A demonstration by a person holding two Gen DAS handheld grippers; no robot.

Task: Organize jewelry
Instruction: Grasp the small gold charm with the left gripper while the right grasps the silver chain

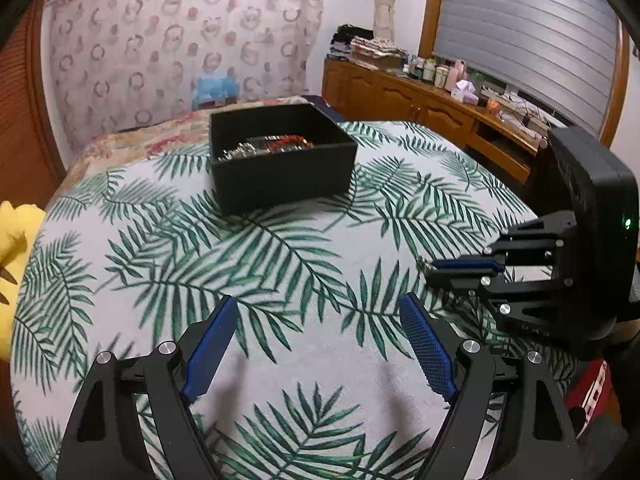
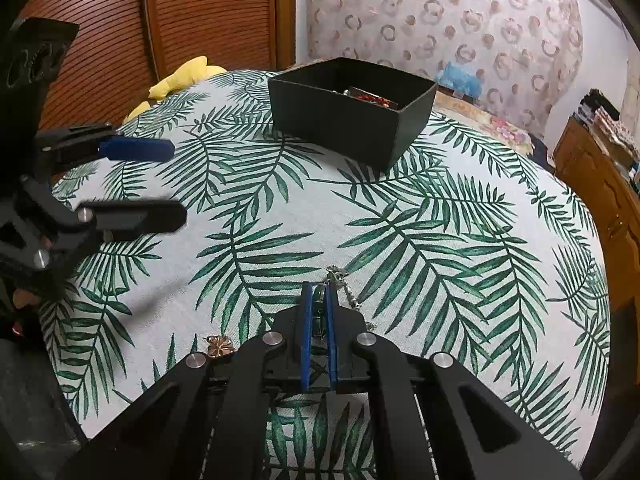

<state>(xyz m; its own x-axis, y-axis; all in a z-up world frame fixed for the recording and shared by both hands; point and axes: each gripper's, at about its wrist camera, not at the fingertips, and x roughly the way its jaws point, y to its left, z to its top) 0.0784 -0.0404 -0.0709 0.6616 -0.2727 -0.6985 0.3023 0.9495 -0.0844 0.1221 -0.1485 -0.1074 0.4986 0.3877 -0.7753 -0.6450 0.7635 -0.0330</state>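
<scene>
A black open box [image 1: 280, 160] stands at the far side of a round table with a palm-leaf cloth [image 1: 280, 260]; it holds several jewelry pieces [image 1: 272, 145]. It also shows in the right wrist view [image 2: 352, 116]. My right gripper [image 2: 319, 292] is shut on a silver chain piece [image 2: 340, 280] lying on the cloth; the gripper also shows in the left wrist view [image 1: 430, 268]. A gold flower-shaped piece [image 2: 219, 346] lies left of the right gripper. My left gripper [image 1: 318, 312] is open and empty above the cloth; it also shows in the right wrist view [image 2: 176, 180].
A yellow soft object [image 2: 184, 76] lies at the table's left edge. A wooden sideboard [image 1: 420, 100] with clutter stands at the right. A patterned cloth [image 1: 180, 40] hangs behind the table. Wooden slatted doors [image 2: 180, 12] stand at the left.
</scene>
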